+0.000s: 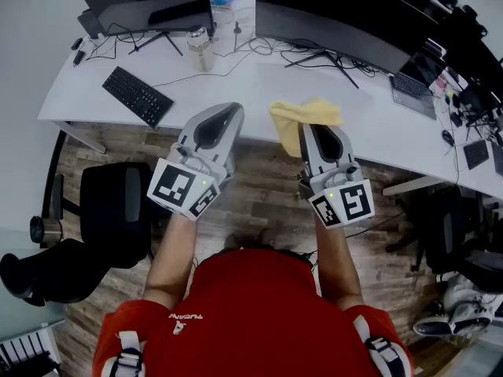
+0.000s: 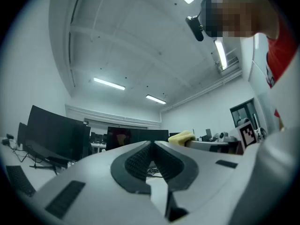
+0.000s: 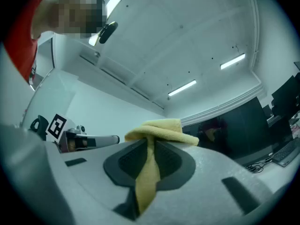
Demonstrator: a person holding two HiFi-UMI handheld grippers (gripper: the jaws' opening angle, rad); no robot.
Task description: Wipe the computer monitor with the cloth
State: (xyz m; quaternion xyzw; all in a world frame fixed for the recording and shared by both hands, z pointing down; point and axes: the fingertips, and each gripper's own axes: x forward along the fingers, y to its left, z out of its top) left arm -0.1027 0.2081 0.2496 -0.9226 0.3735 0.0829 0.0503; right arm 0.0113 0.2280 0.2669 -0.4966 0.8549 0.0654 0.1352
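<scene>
The right gripper [image 3: 151,146] is clamped on a soft yellow cloth [image 3: 161,129]. A thin folded strip runs down between its jaws, and the rest bunches in a rumpled fold over the tips. Beside it, the left gripper [image 2: 151,145] has its jaws pressed together, empty. Beyond both, dark monitors [image 1: 346,22] stand on the white desk [image 1: 377,124].

Left gripper [image 2: 152,144], jaws pressed together and empty, before a dark monitor [image 2: 54,132] at the desk's [image 2: 33,172] left end, with a yellow cloth [image 2: 180,137] at the right gripper's [image 2: 190,143] tip alongside.
</scene>
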